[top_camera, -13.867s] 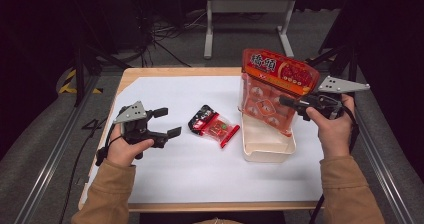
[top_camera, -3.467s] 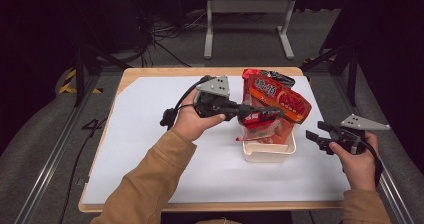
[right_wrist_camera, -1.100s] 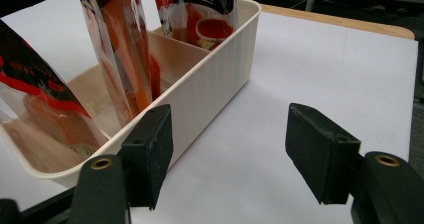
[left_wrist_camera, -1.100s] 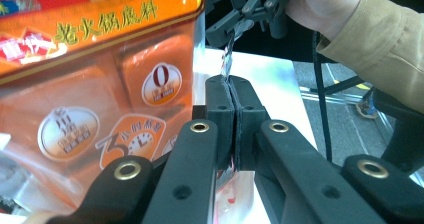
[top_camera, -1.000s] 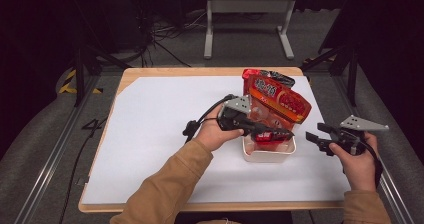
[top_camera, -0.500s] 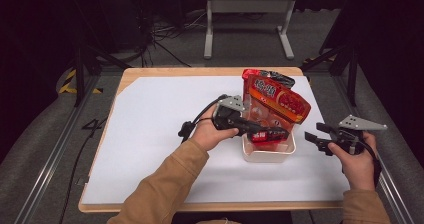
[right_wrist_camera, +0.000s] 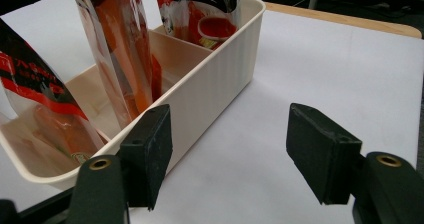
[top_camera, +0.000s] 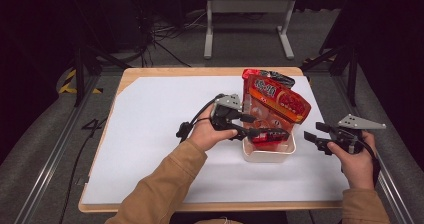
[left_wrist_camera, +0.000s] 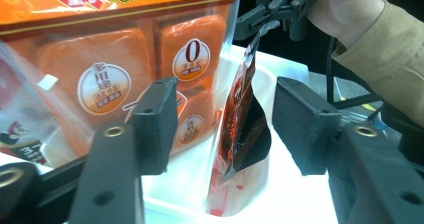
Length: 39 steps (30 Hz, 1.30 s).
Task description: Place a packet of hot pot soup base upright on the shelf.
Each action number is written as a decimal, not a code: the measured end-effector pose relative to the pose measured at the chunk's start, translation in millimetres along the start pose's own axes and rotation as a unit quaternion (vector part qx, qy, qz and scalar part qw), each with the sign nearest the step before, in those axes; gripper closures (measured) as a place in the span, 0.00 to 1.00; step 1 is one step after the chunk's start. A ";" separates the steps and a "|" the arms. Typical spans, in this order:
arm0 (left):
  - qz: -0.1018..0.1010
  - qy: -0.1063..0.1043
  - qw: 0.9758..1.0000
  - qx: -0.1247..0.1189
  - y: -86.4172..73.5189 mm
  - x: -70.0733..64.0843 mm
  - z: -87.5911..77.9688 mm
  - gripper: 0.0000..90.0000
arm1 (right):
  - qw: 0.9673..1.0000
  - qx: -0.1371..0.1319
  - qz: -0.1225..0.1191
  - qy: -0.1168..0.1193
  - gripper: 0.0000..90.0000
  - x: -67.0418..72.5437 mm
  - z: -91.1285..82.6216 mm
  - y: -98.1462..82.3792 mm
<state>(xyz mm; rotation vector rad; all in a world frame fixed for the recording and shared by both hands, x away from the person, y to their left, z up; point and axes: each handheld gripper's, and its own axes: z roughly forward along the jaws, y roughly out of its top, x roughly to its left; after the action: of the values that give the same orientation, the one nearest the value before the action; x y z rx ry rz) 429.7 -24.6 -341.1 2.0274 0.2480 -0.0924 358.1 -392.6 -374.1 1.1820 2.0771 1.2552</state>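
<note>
Left gripper (top_camera: 260, 132): jaws apart around small red sachet (left_wrist_camera: 242, 121) in white bin (top_camera: 268, 154), frame centre | sachet light, floppy, slippery; grip top edge | right gripper (top_camera: 315, 139): jaws apart, idle

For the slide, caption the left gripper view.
Open hand-held gripper straddles a small red packet standing in the white bin, beside an orange pouch.

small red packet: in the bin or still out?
In. The small red packet stands on edge inside the white bin, beside the big orange bag; the left gripper's jaws stand open around it.
</note>
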 end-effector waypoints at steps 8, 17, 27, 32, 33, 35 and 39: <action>-0.012 0.015 0.999 -0.028 0.9 -6.2 -15.8 0.38 | 1.000 0.002 0.002 0.007 0.39 0.5 5.8 1.9; -0.018 0.047 0.998 -0.045 0.7 -14.4 -45.1 0.33 | 1.000 0.004 0.004 0.013 0.38 0.9 7.9 2.5; -0.021 0.098 0.994 -0.048 -19.7 -22.3 -91.5 0.29 | 1.000 0.007 0.008 0.013 0.38 0.5 5.4 0.1; -0.027 0.121 0.991 -0.052 -31.1 -23.5 -113.6 0.27 | 1.000 0.007 0.009 0.014 0.37 0.8 3.7 -0.3; -0.027 0.121 0.991 -0.052 -31.1 -23.5 -113.6 0.26 | 1.000 0.007 0.010 0.014 0.37 0.6 3.3 -0.4; -0.033 0.132 0.989 -0.050 -38.8 -24.1 -124.0 0.26 | 1.000 0.007 0.009 0.014 0.37 0.1 3.0 -0.6; -0.034 0.151 0.987 -0.045 -49.7 -23.5 -138.0 0.25 | 1.000 0.007 0.010 0.013 0.36 -0.7 2.3 -1.4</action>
<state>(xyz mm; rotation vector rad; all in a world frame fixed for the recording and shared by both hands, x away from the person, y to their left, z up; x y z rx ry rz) 390.3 116.7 -317.9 1.9387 0.5036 0.1812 359.5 -392.4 -376.5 1.2017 2.1021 1.2738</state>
